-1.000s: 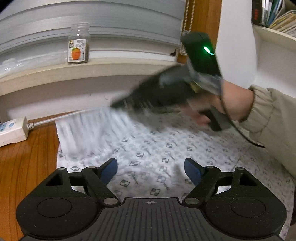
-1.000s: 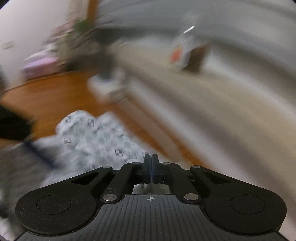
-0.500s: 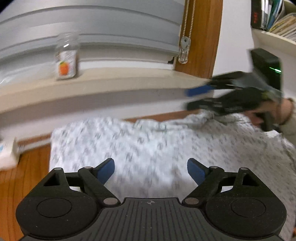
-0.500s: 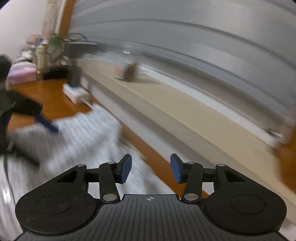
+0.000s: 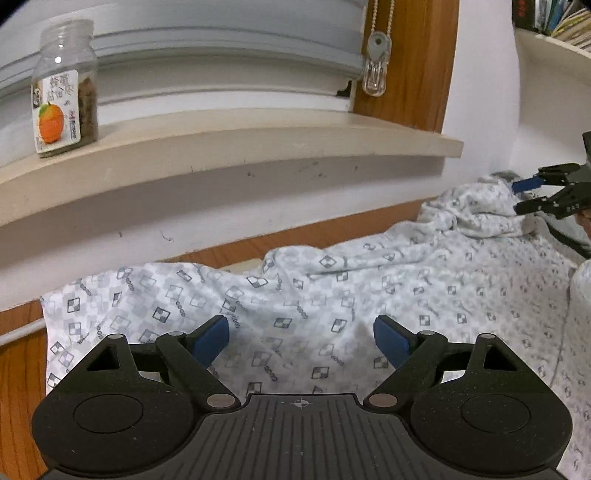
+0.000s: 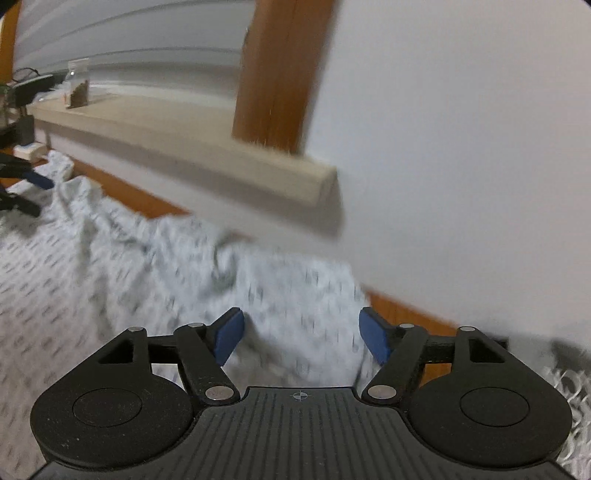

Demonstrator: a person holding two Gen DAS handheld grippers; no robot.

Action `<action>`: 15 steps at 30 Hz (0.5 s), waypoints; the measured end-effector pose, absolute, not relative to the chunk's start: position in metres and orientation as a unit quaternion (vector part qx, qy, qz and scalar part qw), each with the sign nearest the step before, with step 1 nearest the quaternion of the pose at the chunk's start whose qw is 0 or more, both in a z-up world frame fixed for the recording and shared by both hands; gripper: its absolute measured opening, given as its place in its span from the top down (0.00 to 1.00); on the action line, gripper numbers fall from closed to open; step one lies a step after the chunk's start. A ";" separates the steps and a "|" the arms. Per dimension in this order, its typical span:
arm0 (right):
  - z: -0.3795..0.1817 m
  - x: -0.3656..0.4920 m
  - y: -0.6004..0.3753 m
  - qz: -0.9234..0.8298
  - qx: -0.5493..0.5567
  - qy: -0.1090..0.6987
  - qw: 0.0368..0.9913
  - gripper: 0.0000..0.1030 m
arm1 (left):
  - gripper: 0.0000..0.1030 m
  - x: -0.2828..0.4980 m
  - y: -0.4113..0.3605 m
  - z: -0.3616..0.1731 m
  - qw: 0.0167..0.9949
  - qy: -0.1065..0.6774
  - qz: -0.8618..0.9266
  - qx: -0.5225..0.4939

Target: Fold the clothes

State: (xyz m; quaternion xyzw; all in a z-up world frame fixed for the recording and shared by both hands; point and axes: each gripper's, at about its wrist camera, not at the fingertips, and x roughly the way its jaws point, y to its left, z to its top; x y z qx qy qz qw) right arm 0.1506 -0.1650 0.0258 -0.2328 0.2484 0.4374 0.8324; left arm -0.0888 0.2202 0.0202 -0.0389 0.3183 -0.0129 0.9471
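Observation:
A white garment with a grey checked print point(image 5: 332, 295) lies spread on the wooden table against the wall; it also shows, blurred, in the right wrist view point(image 6: 110, 258). My left gripper point(image 5: 301, 341) is open and empty, low over the garment's near left part. My right gripper point(image 6: 301, 334) is open and empty over the bunched far right end of the garment; it shows in the left wrist view point(image 5: 532, 195) at the right edge. The left gripper's fingers point(image 6: 26, 181) show at the left edge of the right wrist view.
A beige window sill point(image 5: 221, 147) juts out over the table's back edge, with a glass jar with an orange label point(image 5: 64, 88) on it. A blind-cord pull point(image 5: 375, 70) hangs by the wooden frame point(image 5: 413, 62). A shelf of books point(image 5: 554, 33) is upper right.
My right gripper has opened, let go of the garment and swung to its right end by the wall. The left gripper stays open and has shifted right over the cloth.

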 end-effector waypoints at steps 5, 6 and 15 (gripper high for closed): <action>0.019 0.169 -0.164 0.419 -0.201 0.287 0.838 0.39 | 0.14 -0.085 0.218 0.018 0.944 0.329 -0.012 -0.032; 0.020 0.168 -0.159 0.422 -0.187 0.292 0.838 0.56 | 0.14 -0.085 0.219 0.018 0.944 0.329 -0.013 -0.034; 0.100 0.143 -0.156 0.316 -0.165 0.089 0.930 0.97 | 0.13 -0.086 0.220 0.019 0.944 0.327 -0.015 -0.040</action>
